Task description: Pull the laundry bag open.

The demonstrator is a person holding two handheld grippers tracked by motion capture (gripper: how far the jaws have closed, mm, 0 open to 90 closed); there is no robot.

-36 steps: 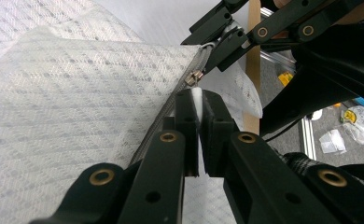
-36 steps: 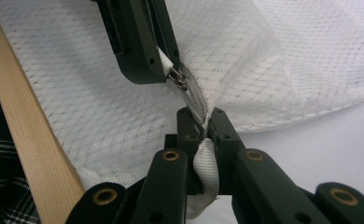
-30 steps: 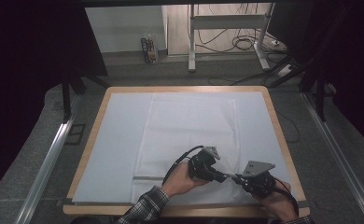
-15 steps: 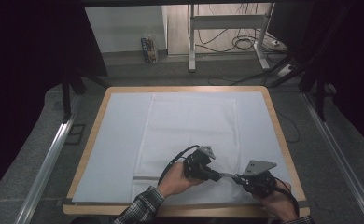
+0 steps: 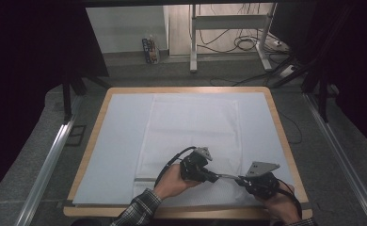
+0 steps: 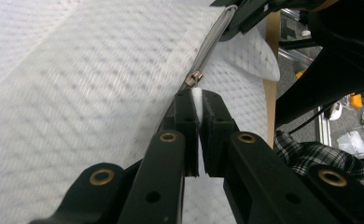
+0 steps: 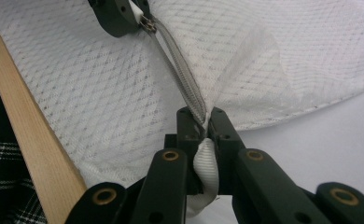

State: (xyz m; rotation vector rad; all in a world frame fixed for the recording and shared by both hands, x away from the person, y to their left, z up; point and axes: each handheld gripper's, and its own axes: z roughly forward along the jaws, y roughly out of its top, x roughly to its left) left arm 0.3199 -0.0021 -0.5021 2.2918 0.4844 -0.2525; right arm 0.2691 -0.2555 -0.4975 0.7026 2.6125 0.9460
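A white mesh bag (image 5: 191, 127) lies flat on the table, its grey zipper (image 5: 227, 177) along the near edge. My left gripper (image 5: 215, 176) is shut on the white pull tab (image 6: 197, 95) of the metal zipper slider (image 6: 193, 78). My right gripper (image 5: 240, 179) faces it from the right, shut on the white strap (image 7: 204, 168) at the zipper's end. In the right gripper view the zipper (image 7: 182, 74) runs taut from my right gripper (image 7: 202, 116) up to the left gripper (image 7: 124, 14). A short stretch of zipper separates the two.
The bag rests on a pale sheet (image 5: 115, 141) covering a wooden-edged table (image 5: 285, 141); its near wooden rim (image 7: 35, 140) lies close beside my right gripper. Plaid sleeves (image 5: 134, 212) enter from the bottom. Cables and a metal stand (image 5: 228, 42) lie beyond the table.
My left gripper has shifted slightly left, away from the right gripper, taking the slider with it. The right gripper has held still.
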